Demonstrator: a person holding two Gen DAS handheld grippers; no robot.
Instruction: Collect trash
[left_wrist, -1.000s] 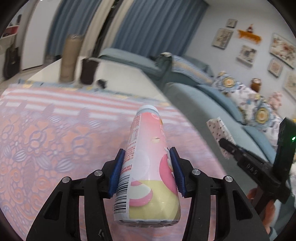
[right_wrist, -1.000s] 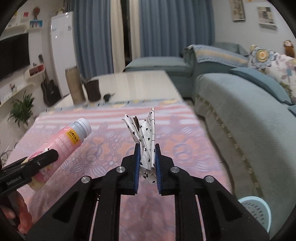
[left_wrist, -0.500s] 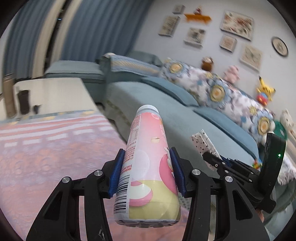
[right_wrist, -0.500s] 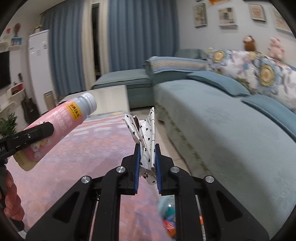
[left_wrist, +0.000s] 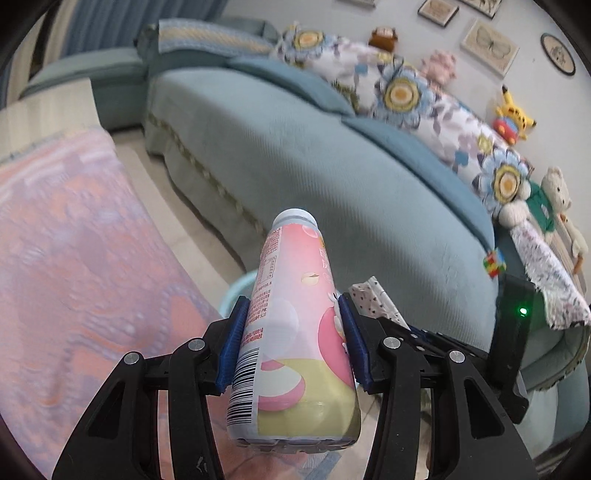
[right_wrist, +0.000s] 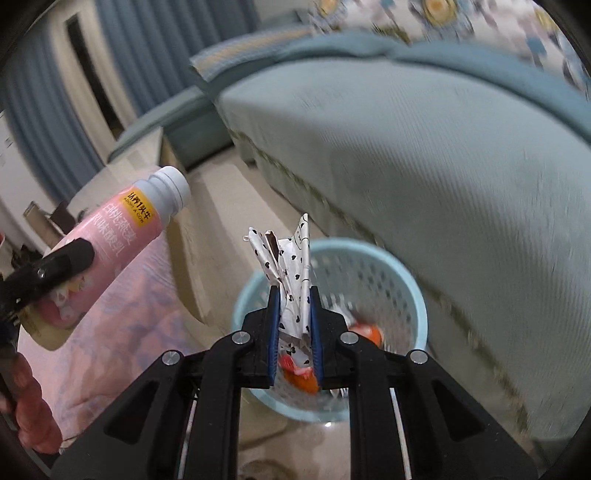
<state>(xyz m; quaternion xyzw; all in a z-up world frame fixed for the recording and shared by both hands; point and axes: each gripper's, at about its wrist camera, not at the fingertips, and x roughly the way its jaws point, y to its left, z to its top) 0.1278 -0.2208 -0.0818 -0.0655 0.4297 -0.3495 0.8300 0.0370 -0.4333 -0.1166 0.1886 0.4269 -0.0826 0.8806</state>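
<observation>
The long teal fabric sofa (left_wrist: 332, 155) now fills both views where a second ago the pink patterned cloth on the worktop (left_wrist: 74, 240) lay ahead of me; I have swung away from the worktop and tipped downward toward the floor. That matters because the pale blue perforated plastic waste basket (right_wrist: 406, 280), only a sliver at the frame edge a second ago, now sits directly under my right gripper (right_wrist: 293, 325), so I judge the drop is close. My right fingers are clenched on the crumpled white wrapper with black hearts (right_wrist: 291, 266), held above the basket mouth. My left gripper (left_wrist: 295, 339) grasps the pink and yellow yoghurt drink bottle with a white cap (left_wrist: 295, 332) around its lower body, cap pointing forward, beside the basket rather than over it. Only the right view shows the basket's inside, with orange and red rubbish (right_wrist: 365, 332) already there; the left view catches just a bit of rim behind the bottle, but shows the soft toys along the sofa back.
</observation>
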